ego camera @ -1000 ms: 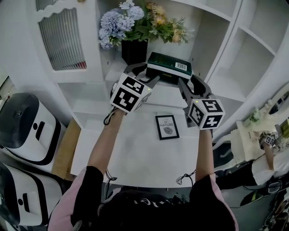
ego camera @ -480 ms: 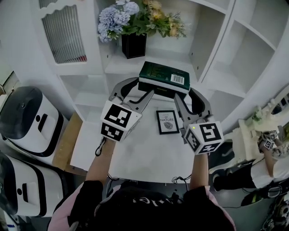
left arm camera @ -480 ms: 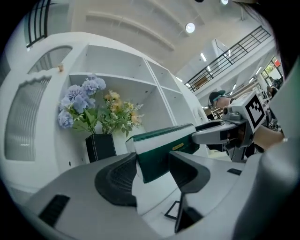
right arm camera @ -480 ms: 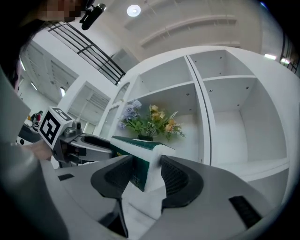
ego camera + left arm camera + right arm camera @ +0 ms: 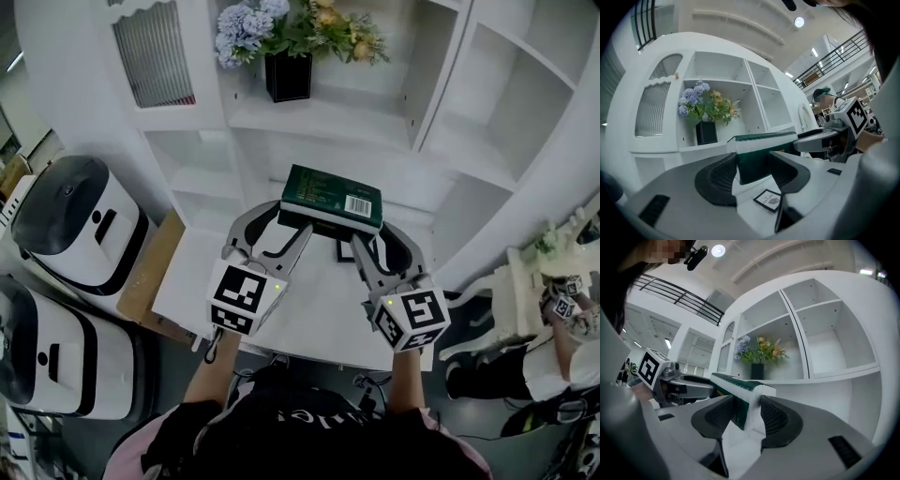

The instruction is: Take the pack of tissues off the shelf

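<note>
Holding pack of tissues (image 5: pixel 332 195) midair, I've left gripper (image 5: pixel 292 221) and right gripper (image 5: pixel 371 236) clamped on its ends. Right jaws have just been closing.

head view: high, steeply down | gripper views: low, level, facing shelves (image 5: pixel 754 93) | shared: vase (image 5: pixel 289 77), tissue pack (image 5: pixel 333 195)

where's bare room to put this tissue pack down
Bare: the white tabletop under the held tissue pack, beside the small framed card, and the right-hand cubbies. Crowded only around the flower vase.
</note>
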The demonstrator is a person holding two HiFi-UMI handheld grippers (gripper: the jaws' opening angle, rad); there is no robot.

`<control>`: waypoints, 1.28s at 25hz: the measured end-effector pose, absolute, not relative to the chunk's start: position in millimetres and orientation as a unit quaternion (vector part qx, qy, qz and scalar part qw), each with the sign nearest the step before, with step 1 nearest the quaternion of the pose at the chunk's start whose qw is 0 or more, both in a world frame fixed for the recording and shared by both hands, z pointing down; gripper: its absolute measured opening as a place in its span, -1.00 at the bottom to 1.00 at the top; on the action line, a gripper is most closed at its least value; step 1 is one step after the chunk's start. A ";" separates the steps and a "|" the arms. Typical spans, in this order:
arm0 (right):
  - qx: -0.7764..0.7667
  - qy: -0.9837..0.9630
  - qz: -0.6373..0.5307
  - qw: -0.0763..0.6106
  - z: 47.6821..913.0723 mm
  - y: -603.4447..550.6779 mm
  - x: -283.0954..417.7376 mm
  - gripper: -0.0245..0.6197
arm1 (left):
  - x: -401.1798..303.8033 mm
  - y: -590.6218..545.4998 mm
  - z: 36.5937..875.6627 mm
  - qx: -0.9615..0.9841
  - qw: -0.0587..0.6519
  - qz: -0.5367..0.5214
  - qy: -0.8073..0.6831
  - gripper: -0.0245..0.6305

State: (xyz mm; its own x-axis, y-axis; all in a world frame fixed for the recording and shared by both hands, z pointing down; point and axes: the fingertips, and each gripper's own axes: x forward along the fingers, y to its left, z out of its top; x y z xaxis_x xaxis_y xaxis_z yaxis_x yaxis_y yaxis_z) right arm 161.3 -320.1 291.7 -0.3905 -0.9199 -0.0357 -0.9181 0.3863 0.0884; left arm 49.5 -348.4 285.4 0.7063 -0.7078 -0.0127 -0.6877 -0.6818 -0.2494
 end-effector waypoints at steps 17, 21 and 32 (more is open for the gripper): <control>0.488 -0.871 0.041 0.048 396.3 -220.8 162.6 -0.29 | 47.9 -231.6 390.4 -0.886 0.034 -0.090 0.454 -0.23; 0.474 -0.878 0.038 0.049 404.0 -213.3 149.3 -0.29 | 34.0 -221.8 398.4 -0.881 0.028 -0.093 0.463 -0.23; 0.465 -0.883 0.038 0.053 419.5 -192.2 102.5 -0.29 | -13.5 -198.6 416.6 -0.886 0.028 -0.100 0.452 -0.24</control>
State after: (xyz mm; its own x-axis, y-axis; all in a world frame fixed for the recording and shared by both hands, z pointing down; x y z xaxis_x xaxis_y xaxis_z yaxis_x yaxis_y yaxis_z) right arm 102.5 -192.2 419.5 -0.5629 -0.8166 0.1281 -0.8245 0.5656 -0.0178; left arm -13.5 -198.6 416.6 0.5718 -0.8063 0.1517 -0.7951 -0.5901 -0.1399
